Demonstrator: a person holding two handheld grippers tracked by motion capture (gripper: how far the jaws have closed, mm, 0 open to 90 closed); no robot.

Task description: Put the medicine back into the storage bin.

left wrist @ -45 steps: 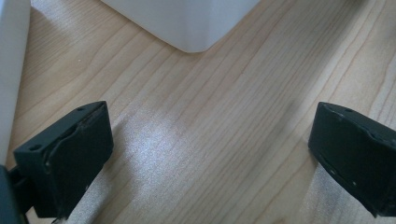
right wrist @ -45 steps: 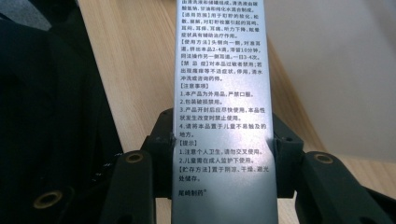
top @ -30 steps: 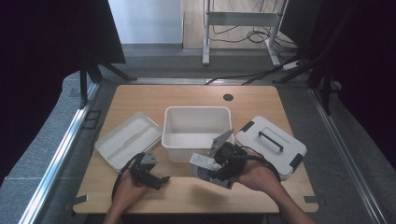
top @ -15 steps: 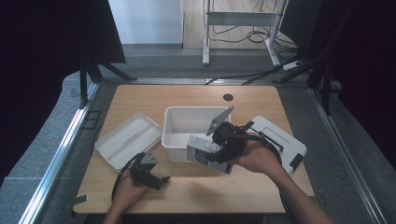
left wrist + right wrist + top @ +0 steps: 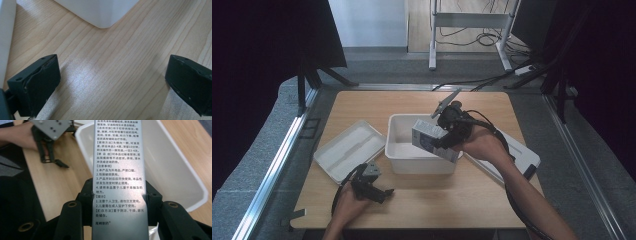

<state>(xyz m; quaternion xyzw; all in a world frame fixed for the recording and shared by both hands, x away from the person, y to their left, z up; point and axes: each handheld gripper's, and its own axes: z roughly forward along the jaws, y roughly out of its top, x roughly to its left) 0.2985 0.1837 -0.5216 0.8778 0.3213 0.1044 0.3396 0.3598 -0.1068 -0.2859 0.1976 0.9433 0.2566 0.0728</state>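
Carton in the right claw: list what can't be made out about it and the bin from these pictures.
- Carton: right gripper view cuts off its top and bottom ends; the right claw covers its sides.
- Carton front: high view, print too small to read.
- White bin floor: the carton and hand partly hide it.
- Bin in the left gripper view: just a corner, cut by the frame.
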